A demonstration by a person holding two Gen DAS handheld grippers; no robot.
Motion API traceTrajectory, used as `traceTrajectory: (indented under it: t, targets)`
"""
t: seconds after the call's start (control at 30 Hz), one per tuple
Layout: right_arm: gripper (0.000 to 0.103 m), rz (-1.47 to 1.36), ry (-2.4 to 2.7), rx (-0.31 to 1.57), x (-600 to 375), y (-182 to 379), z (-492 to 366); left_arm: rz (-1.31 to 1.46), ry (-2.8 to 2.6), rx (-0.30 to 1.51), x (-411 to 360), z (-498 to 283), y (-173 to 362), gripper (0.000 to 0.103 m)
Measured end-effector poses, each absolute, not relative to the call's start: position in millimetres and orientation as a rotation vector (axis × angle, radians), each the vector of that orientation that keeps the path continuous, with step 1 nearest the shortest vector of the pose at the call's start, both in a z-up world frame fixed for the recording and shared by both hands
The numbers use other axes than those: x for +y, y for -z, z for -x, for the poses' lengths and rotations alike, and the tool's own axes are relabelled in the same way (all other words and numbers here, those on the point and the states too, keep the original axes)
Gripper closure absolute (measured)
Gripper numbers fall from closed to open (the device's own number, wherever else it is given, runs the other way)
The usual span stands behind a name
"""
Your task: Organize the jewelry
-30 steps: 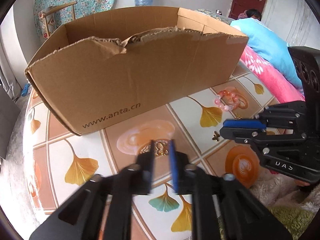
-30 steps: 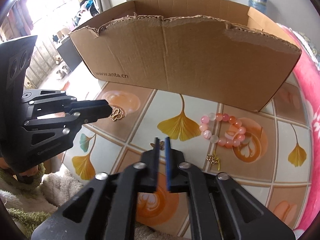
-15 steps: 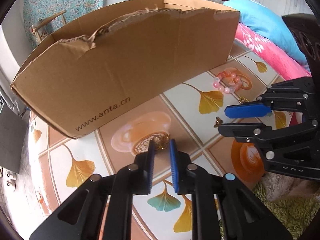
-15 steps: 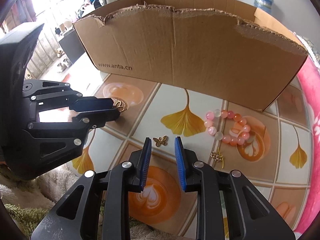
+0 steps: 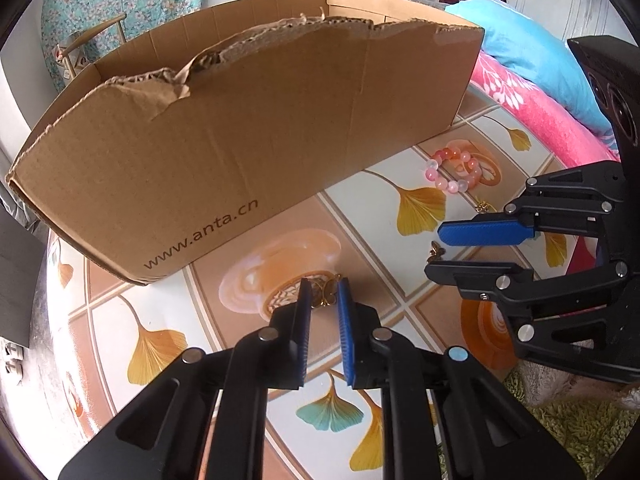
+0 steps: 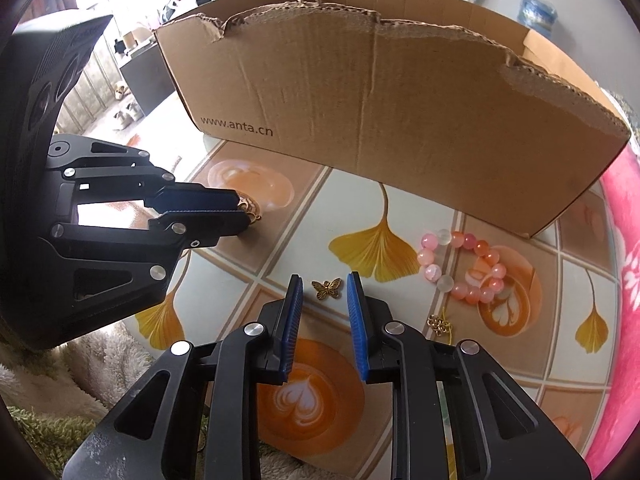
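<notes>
Blue pads of my left gripper stand narrow with a gold charm between them on the table; its jaws have just been closing, and I cannot tell whether they press it. Beyond, the box now looms closer than a second ago. From the right wrist, my right gripper is a little open around the butterfly, touching nothing; a second ago those jaws were nearly together. Bracelet and knot charm lie to the right.
</notes>
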State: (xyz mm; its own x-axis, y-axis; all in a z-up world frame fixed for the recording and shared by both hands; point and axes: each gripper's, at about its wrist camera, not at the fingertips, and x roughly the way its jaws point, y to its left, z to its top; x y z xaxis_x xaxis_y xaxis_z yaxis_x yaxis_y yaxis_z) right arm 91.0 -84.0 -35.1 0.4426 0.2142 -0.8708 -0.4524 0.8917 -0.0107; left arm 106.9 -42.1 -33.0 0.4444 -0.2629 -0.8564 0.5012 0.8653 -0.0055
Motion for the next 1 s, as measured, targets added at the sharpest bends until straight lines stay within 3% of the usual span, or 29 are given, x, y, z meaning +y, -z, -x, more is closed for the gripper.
traceTrajectory:
  t: [0.23, 1.0]
  targets:
    - [0.093, 0.271, -0.413, 1.043, -79.4, 35.5, -90.7, -0.266, 0.478, 1.009, -42.8, -107.2, 33.0, 0.09]
    - [0.097, 0.217, -0.414, 1.041, -99.7, 29.9, -94.8, -0.264, 0.466, 0.982, -42.3, -104.6, 33.7, 0.092]
